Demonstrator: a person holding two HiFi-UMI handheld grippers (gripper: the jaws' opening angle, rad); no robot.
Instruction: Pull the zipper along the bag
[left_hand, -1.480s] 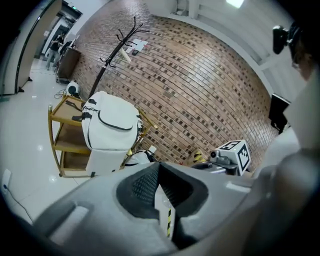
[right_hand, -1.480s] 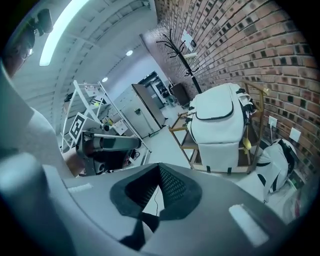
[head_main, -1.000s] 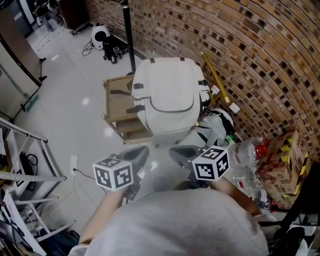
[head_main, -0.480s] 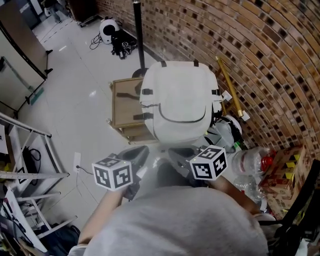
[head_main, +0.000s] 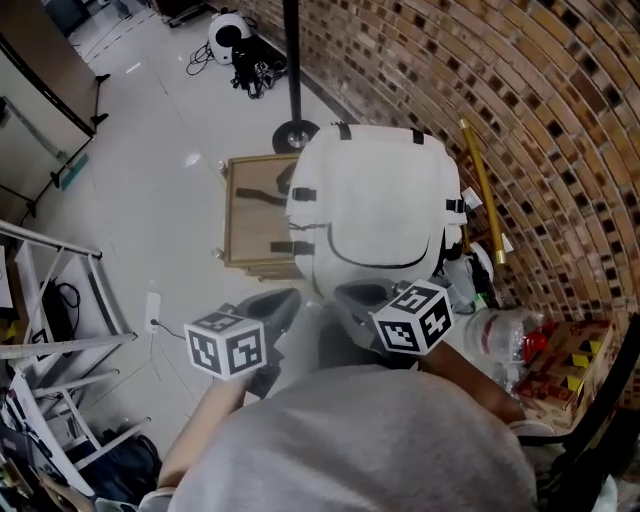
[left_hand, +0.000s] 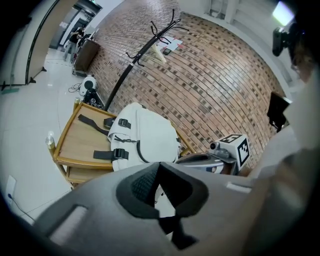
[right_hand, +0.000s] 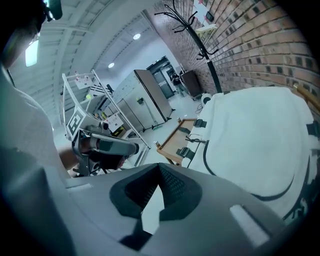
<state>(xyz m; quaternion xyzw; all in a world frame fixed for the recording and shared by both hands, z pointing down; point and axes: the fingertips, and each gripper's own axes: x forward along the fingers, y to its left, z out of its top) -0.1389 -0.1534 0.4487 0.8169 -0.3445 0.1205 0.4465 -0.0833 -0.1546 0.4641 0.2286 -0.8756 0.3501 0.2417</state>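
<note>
Brickwork (head_main: 560, 120) is seen along one side of a pale, glossy floor (head_main: 150, 210). The left gripper (head_main: 290, 297) is held with its jaws brought together, and nothing is caught between them. The right gripper (head_main: 343, 294) is likewise closed on nothing, as its own view shows; the marker cube of each is turned up towards the head camera. Both grippers are pointed at a white backpack (head_main: 375, 195), from which they are kept apart, the right one being the nearer. The backpack is set on a low wooden counter (head_main: 250, 215), over the side nearer the wall. Its black buckled straps (head_main: 290, 195) are laid out on the bare wood beside it. A dark zipper (head_main: 385, 265) is traced in a curve across the front pocket. Behind the counter, the round base of a black coat stand (head_main: 295, 133) is planted on the floor. Clear plastic bottles (head_main: 500, 330) are gathered by the wall.
</note>
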